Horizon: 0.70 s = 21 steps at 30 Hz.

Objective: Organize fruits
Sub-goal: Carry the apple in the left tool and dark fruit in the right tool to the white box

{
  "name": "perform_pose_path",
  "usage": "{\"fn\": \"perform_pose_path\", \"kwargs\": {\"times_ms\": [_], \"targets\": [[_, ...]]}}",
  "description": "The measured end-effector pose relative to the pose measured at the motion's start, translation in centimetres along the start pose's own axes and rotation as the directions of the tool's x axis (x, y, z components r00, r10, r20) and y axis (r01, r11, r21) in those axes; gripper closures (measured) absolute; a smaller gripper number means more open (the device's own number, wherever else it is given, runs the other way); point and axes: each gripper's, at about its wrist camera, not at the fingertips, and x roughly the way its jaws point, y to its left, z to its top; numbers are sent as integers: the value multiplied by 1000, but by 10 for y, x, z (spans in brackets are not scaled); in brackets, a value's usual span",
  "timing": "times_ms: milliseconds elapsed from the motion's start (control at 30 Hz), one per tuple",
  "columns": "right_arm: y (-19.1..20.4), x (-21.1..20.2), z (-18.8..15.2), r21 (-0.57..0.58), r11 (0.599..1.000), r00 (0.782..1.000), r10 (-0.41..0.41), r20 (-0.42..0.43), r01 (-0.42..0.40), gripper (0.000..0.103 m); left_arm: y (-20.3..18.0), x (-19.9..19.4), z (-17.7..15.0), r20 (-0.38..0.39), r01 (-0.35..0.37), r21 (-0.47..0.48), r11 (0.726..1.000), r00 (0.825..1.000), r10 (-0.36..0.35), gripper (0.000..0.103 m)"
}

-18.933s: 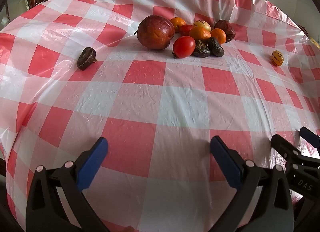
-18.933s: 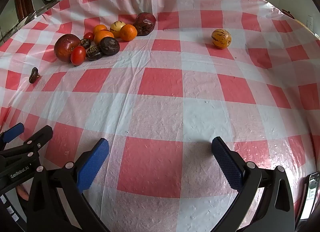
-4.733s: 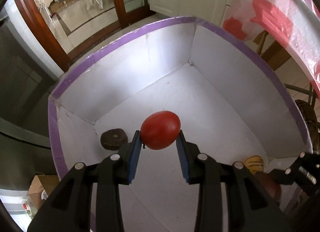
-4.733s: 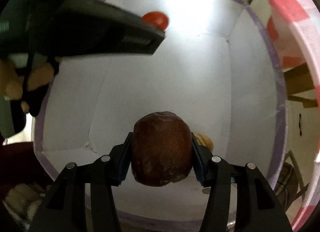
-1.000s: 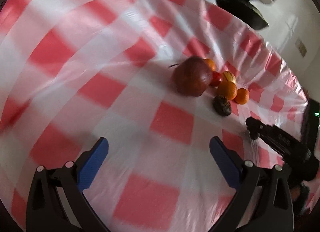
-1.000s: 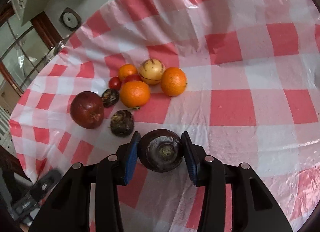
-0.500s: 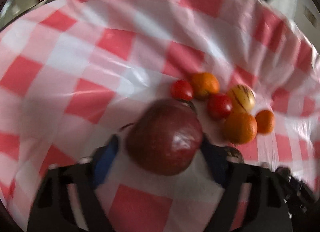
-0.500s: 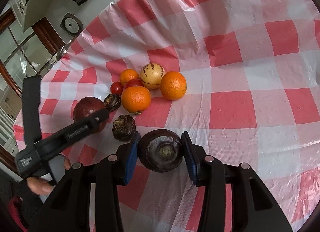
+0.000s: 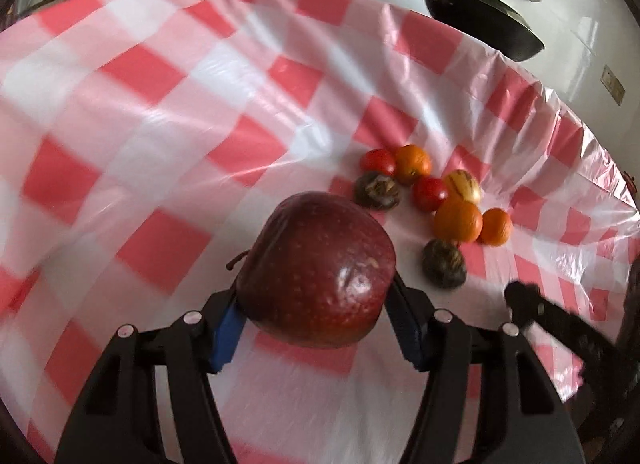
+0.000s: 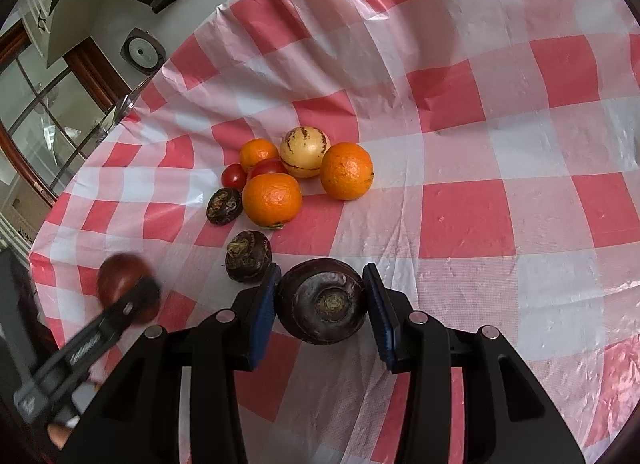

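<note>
You're working over a table under a red-and-white checked plastic cloth (image 10: 460, 200), with a dark pan (image 9: 480, 12) past its far edge at 1 o'clock in your left view.

Your left gripper (image 9: 316, 324) is clamped on a big dark-red apple (image 9: 316, 268), its blue pads (image 9: 226, 328) pressed against both sides.

Your right gripper (image 10: 324, 310) is closed on a dark purple-brown round fruit (image 10: 322, 300), pads tight on either flank.

The remaining fruit sits clustered at 11 o'clock from the right gripper: three oranges (image 10: 272, 194), a pale striped melon-like fruit (image 10: 304, 151), two small red tomatoes (image 10: 234, 176) and two dark wrinkled fruits (image 10: 248, 250), the nearer one just beside your right gripper's left pad.

In the right view your left gripper and the apple show blurred at 9 o'clock.
</note>
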Motion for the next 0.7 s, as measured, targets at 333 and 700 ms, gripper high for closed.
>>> {"fn": "perform_pose_path", "kwargs": {"times_ms": [333, 700], "targets": [[-9, -1, 2, 65, 998, 1000, -20, -7, 20, 61, 42, -81, -48, 26, -25, -6, 1000, 999, 25, 39], [55, -56, -63, 36, 996, 995, 85, 51, -87, 60, 117, -171, -113, 70, -67, -3, 998, 995, 67, 39]]}}
